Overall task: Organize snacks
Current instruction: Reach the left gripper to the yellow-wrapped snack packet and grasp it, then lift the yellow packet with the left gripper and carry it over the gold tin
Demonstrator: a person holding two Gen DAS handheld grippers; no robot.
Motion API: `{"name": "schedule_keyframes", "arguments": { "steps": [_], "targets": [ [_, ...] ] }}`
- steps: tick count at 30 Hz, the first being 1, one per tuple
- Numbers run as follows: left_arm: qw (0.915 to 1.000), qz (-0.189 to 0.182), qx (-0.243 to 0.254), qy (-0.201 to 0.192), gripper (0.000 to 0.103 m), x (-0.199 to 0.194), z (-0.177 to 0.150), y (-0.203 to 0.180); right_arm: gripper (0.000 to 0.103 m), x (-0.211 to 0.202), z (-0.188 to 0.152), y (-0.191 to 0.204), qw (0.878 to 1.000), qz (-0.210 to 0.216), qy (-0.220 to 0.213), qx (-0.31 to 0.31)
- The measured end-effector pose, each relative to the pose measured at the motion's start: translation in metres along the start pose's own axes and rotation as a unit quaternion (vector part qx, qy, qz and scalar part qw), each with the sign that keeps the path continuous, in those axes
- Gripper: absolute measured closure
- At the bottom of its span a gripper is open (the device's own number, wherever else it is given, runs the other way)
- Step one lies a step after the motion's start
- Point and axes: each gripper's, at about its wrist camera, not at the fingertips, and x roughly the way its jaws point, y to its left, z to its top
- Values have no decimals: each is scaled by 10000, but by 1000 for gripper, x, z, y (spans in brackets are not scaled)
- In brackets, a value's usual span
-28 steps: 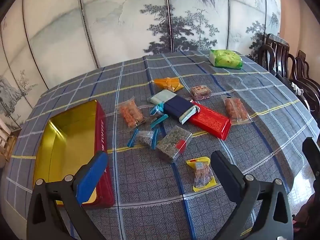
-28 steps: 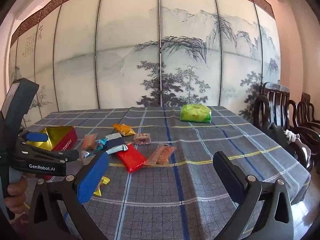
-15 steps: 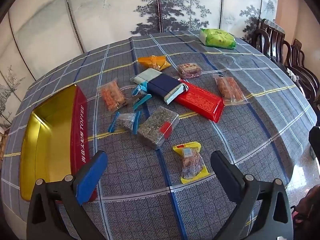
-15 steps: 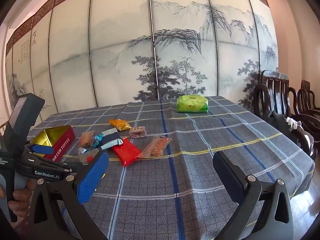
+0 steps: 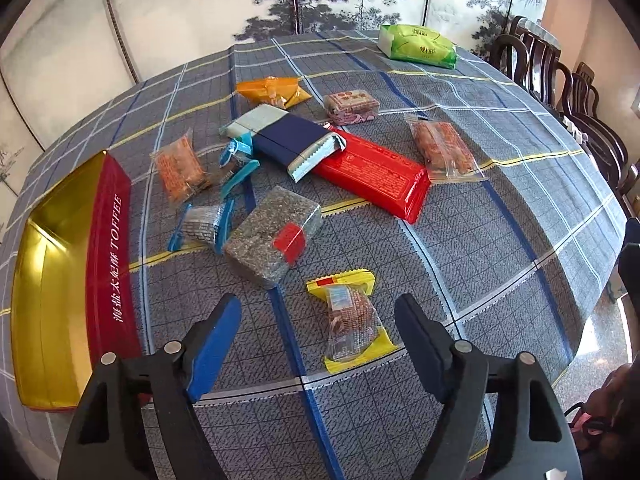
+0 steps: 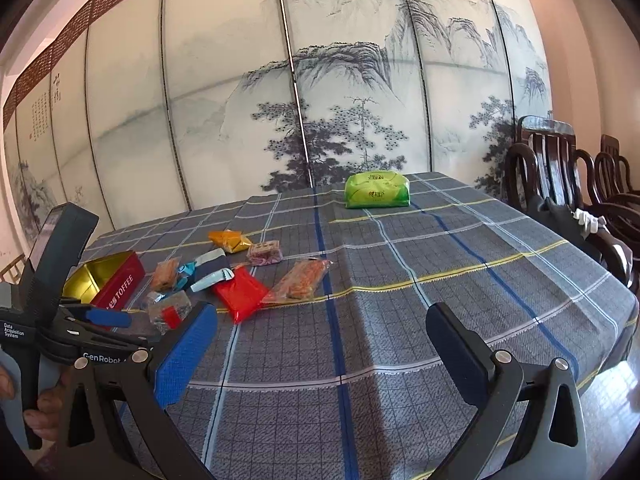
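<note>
My left tool (image 5: 318, 334) hangs over the surface (image 5: 500, 248), its jaws closing, with the yellow-edged snack packet (image 5: 352, 320) lying between the tips and untouched. At ten o'clock I see the open red toffee tin (image 5: 108, 256); at twelve, a clear-wrapped seed brick (image 5: 272, 236) beside the long red packet (image 5: 372, 176).

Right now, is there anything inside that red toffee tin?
The red toffee tin stands open, and only its bare gold lining shows. No snack is visible inside, though its near wall hides part of the floor in the right wrist view.
</note>
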Motion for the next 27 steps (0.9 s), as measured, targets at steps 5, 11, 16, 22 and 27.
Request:
{"name": "schedule_keyframes", "arguments": {
  "steps": [5,11,16,22,27],
  "targets": [
    [9999,-41,-117,104,30,12,3,0,0,6,0,-8,9999,5,80,99],
    [9998,-54,-86,191,30,20,5,-7,0,12,-5,-16,9997,6,152,179],
    [9996,-101,-1,269,30,25,4,-12,0,16,-6,-21,9995,3,204,240],
    [9996,-241,106,-91,71,21,-2,-9,0,17,-8,-23,9994,12,240,266],
    [9992,-333,192,-131,83,15,-6,-7,0,18,-7,-25,9991,7,266,330]
  ]
}}
